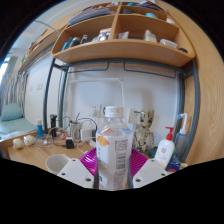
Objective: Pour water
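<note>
A clear plastic water bottle (114,148) with a white cap and a printed label stands upright between my fingers. My gripper (113,166) is shut on the bottle, the magenta pads (90,162) pressing its sides low on the label. The bottle appears lifted above the wooden desk (30,156). A white cup (57,163) sits on the desk just left of the left finger. The bottle's base is hidden between the fingers.
A white pump bottle with a red top (166,150) stands to the right. Small bottles, cables and a little figure (146,130) crowd the desk's back against the white wall. A wooden shelf (120,50) with items hangs overhead. A bed (12,125) lies far left.
</note>
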`<state>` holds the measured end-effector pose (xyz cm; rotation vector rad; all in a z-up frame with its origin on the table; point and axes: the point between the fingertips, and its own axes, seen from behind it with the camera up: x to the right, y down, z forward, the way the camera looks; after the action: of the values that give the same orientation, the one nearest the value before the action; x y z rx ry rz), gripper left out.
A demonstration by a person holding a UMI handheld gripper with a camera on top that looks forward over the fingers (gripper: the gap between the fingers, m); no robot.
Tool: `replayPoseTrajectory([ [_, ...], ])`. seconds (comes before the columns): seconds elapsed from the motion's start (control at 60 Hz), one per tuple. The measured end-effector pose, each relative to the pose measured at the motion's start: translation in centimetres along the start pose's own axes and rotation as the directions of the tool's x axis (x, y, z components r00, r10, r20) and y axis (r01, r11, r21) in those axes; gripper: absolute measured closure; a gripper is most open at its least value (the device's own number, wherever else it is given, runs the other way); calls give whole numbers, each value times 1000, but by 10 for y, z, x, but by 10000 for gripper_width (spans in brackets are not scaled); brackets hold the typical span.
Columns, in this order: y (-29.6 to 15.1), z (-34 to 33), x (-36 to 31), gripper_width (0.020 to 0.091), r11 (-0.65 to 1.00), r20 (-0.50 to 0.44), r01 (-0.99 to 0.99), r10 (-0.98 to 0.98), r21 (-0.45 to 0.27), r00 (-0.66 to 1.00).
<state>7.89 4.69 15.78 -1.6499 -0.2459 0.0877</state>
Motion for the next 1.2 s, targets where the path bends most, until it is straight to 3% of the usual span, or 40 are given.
replayPoseTrajectory([
  [0.183, 20, 12, 4, 712, 994, 17, -109, 108, 20, 994],
  [0.55, 40, 17, 4, 693, 993, 21, -103, 102, 51, 995],
  [0.733, 41, 15, 5, 547, 995, 12, -94, 94, 40, 995],
  [0.75, 43, 15, 5, 515, 995, 7, -97, 97, 32, 995],
  [0.767, 45, 14, 6, 438, 995, 0, -100, 100, 20, 995],
  [0.85, 51, 2, 8, 289, 994, -34, -111, 111, -11, 993],
  [1.2, 81, -107, 11, 276, 984, -232, -148, 122, -99, 965],
])
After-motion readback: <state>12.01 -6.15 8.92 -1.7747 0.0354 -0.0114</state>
